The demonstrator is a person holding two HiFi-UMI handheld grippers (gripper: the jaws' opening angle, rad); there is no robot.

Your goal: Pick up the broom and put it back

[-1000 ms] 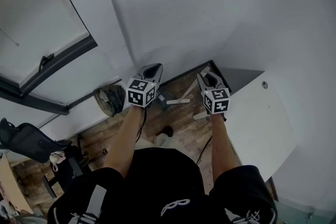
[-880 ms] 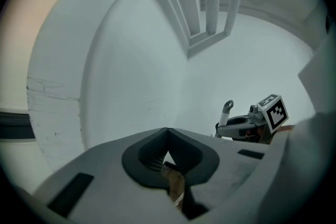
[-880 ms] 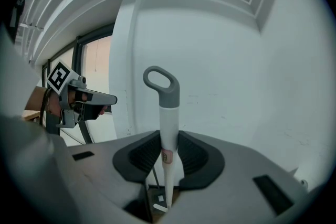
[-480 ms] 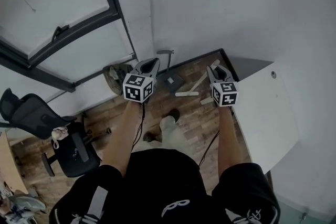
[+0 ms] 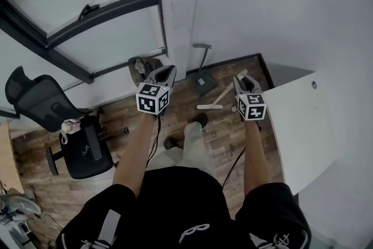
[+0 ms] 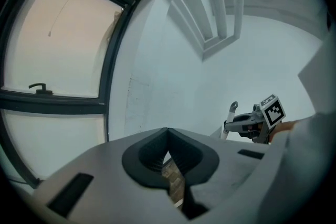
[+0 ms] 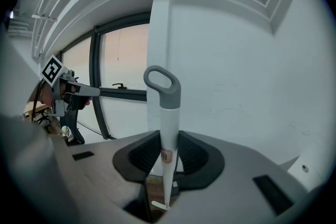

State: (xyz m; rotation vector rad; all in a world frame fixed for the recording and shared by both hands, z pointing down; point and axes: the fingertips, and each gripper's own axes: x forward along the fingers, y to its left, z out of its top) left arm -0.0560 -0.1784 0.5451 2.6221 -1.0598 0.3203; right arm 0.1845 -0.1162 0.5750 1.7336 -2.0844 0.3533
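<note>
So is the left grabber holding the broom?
No, the broom stands clamped in the right gripper, while the left gripper is shut on nothing.

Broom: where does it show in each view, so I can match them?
Head view: broom slants from the right tool to the floor, right of centre.
Left gripper view: its looped top, far right, in the right tool.
Right gripper view: dead centre, gripped upright.
Shared landmark: the dark window frame.
</note>
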